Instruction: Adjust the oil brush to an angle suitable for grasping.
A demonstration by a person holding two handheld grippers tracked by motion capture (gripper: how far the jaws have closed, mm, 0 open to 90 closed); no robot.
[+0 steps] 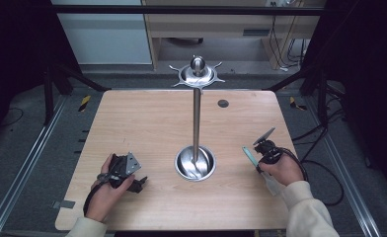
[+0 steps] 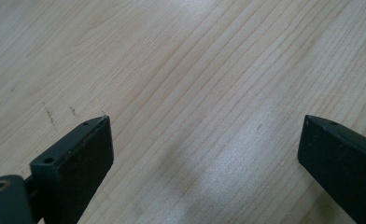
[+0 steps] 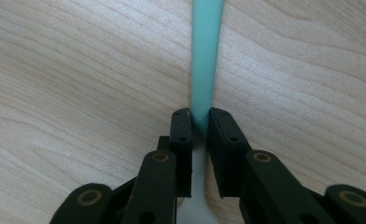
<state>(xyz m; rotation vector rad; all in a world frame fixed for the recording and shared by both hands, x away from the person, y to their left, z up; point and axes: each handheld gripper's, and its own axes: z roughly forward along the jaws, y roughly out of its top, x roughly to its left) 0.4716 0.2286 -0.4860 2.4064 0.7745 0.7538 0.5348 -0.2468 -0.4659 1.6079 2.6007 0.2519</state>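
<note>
One teal-handled utensil [image 3: 205, 60] pinched in right gripper [image 3: 200, 122], handle pointing straight ahead, left gripper [image 2: 204, 140] spread.

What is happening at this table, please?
A person sits at a wooden table with a tool in each hand. The right tool is shut on a thin teal-handled utensil with a white end. The left tool is open over bare wood. Between them stands a metal stand with a bowl-shaped base and hooks on top.
</note>
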